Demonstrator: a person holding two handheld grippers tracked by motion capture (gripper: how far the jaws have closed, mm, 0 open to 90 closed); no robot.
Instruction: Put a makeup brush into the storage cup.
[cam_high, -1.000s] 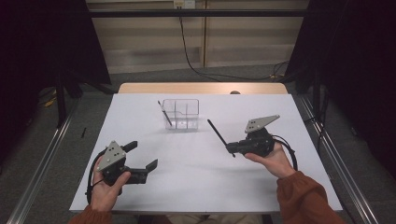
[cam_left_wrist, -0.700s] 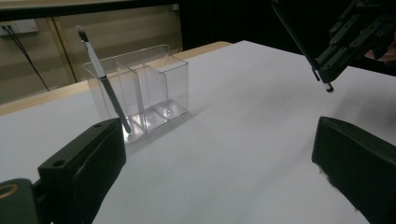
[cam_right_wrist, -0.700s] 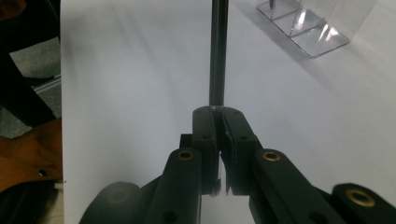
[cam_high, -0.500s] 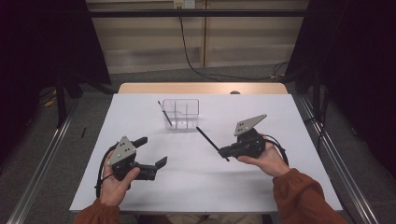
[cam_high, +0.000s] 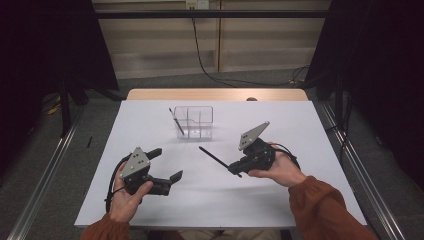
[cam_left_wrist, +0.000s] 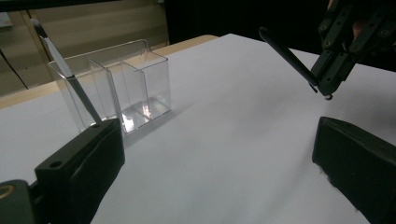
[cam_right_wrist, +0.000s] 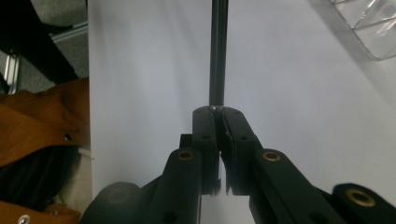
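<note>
Progress looks about halfway from the high view: one pen (cam_high: 176, 120) already stands slanted in the clear organizer (cam_high: 195, 121) at the far middle of the worktop (cam_high: 300, 125), and you carry a second black pen (cam_high: 216, 158) in your right gripper (cam_high: 234, 170), not yet delivered. Its long axis runs diagonally, with the free end aimed up and left toward the organizer, which sits near but apart. Your left gripper (cam_high: 167, 165) rests low on the worktop with its jaws spread and nothing between them.

Left gripper view: jaws stand wide apart; the organizer (cam_left_wrist: 116, 84) holds the slanted pen (cam_left_wrist: 65, 74) in its left compartment, and the carried pen (cam_left_wrist: 289, 58) hangs clear above the sheet, tilted.

Right gripper view: jaws are pressed together on the pen (cam_right_wrist: 218, 51), which points straight ahead; an organizer corner (cam_right_wrist: 369, 28) lies off to the upper right.
</note>
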